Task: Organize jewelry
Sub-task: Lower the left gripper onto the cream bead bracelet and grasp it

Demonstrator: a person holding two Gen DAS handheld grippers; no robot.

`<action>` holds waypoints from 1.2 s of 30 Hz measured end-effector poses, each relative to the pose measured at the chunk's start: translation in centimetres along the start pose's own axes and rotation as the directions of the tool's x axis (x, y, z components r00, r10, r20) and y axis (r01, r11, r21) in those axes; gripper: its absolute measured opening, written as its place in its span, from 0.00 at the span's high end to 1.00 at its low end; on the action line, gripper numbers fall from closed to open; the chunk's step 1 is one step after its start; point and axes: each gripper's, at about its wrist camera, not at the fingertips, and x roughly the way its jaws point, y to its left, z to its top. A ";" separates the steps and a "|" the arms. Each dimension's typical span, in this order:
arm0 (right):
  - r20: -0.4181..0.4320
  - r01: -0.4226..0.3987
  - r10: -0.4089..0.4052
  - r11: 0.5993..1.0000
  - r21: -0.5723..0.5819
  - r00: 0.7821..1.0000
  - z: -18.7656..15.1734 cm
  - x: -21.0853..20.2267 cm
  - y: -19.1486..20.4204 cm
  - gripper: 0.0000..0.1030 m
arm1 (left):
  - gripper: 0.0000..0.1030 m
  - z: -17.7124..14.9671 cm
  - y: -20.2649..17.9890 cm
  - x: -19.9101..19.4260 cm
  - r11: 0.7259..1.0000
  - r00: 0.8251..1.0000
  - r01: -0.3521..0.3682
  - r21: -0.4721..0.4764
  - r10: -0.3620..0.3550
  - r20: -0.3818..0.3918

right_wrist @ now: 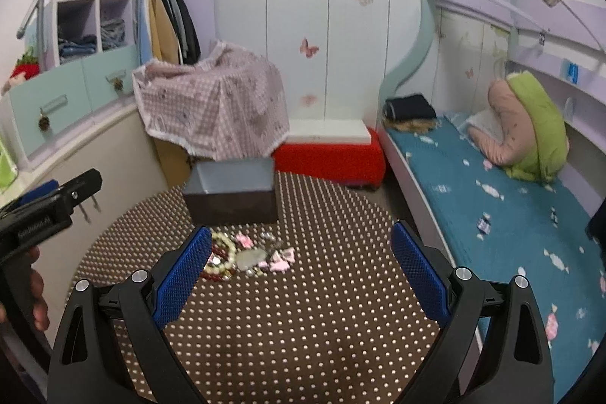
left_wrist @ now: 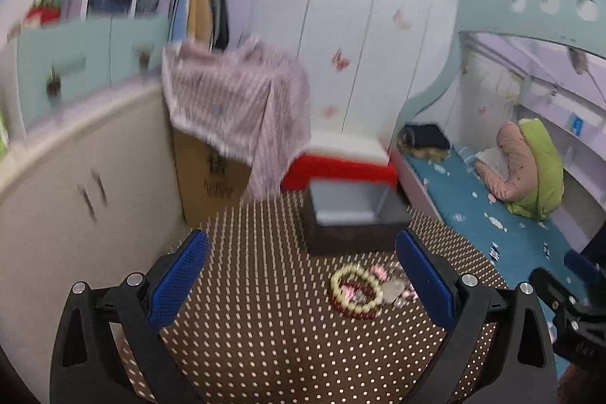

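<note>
Jewelry [right_wrist: 242, 256] heaped on dotted surface [right_wrist: 303, 309] before grey box [right_wrist: 233, 192]. Left gripper [left_wrist: 303, 279] and right gripper [right_wrist: 301, 271] both spread wide, empty, above. Heap ahead-right of left, ahead-left of right; neither clearly nearer.

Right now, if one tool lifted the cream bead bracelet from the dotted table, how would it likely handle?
The cream bead bracelet looks strung from round beads, so it probably droops rather than stays a ring. It overlaps a dark red bracelet, so that may drag along.

The left tongs [left_wrist: 301, 269], blue-padded jaws spread wide and empty, hover over a brown white-dotted bench [left_wrist: 265, 347]. A cream bead bracelet [left_wrist: 356, 292] lies on a small jewelry pile near an open dark box [left_wrist: 352, 218].
</note>
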 end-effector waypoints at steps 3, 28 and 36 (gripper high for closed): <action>-0.054 0.004 -0.003 1.000 0.012 0.999 -0.7 2.5 -0.7 0.11 | 0.07 -0.8 0.5 3.3 1.000 0.995 0.018 -0.015 -0.020 -0.096; -0.244 -0.008 0.021 0.999 0.053 0.970 -4.1 13.6 -1.8 0.11 | 0.39 -4.0 -2.9 17.0 0.977 0.932 0.005 0.212 0.072 -0.354; -0.251 -0.023 0.036 0.998 0.053 0.967 -4.2 14.3 -1.4 0.10 | 0.92 -3.5 -2.0 17.5 0.985 0.924 0.081 0.155 -0.016 -0.381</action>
